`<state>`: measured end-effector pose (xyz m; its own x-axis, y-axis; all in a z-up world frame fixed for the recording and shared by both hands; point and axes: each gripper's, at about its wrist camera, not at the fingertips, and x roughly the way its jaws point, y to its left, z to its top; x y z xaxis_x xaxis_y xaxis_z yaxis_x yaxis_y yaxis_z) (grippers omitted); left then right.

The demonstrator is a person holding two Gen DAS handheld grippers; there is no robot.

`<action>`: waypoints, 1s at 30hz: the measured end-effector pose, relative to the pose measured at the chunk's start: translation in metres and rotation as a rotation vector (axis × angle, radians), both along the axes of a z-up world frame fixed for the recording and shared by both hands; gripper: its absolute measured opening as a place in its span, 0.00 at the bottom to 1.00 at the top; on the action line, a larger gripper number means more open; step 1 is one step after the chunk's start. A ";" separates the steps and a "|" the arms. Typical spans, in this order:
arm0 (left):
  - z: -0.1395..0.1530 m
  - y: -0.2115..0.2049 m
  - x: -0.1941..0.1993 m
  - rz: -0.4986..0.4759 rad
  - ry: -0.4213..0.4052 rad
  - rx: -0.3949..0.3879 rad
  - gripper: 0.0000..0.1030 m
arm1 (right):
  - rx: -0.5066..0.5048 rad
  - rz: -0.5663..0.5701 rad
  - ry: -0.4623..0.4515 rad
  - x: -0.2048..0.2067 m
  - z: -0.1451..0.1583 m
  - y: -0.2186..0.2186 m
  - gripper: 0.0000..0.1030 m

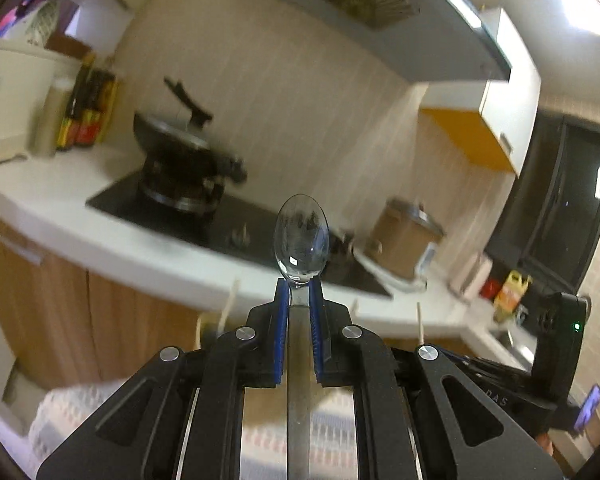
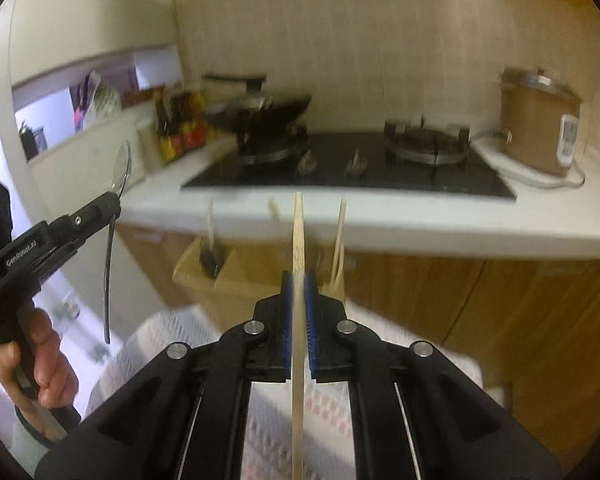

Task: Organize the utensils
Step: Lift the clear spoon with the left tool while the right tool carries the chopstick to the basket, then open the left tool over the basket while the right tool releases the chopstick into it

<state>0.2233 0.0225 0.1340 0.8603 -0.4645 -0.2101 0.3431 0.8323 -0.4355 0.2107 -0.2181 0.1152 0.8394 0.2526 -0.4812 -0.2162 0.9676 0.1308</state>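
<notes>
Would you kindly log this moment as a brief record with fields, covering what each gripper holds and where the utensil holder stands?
left gripper: shut on shiny metal spoon, bowl pointing up
right gripper: shut on pale wooden chopstick, upright
holder: light wooden utensil box with compartments, in front of the white countertop
holder contents: a few pale sticks; details blurred
backdrop: black gas hob, dark wok, brown rice cooker

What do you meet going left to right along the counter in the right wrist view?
Sauce bottles → wok → empty burner → rice cooker.
</notes>
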 end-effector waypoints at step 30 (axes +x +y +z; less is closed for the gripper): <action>-0.052 -0.020 0.080 0.205 -0.177 0.026 0.08 | 0.015 -0.055 -0.330 0.090 0.002 0.008 0.04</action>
<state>0.3037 0.0027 0.0823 0.9602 -0.2732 -0.0578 0.2349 0.9024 -0.3613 0.3010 -0.2098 0.1168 0.9619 0.2074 -0.1779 -0.1965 0.9775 0.0767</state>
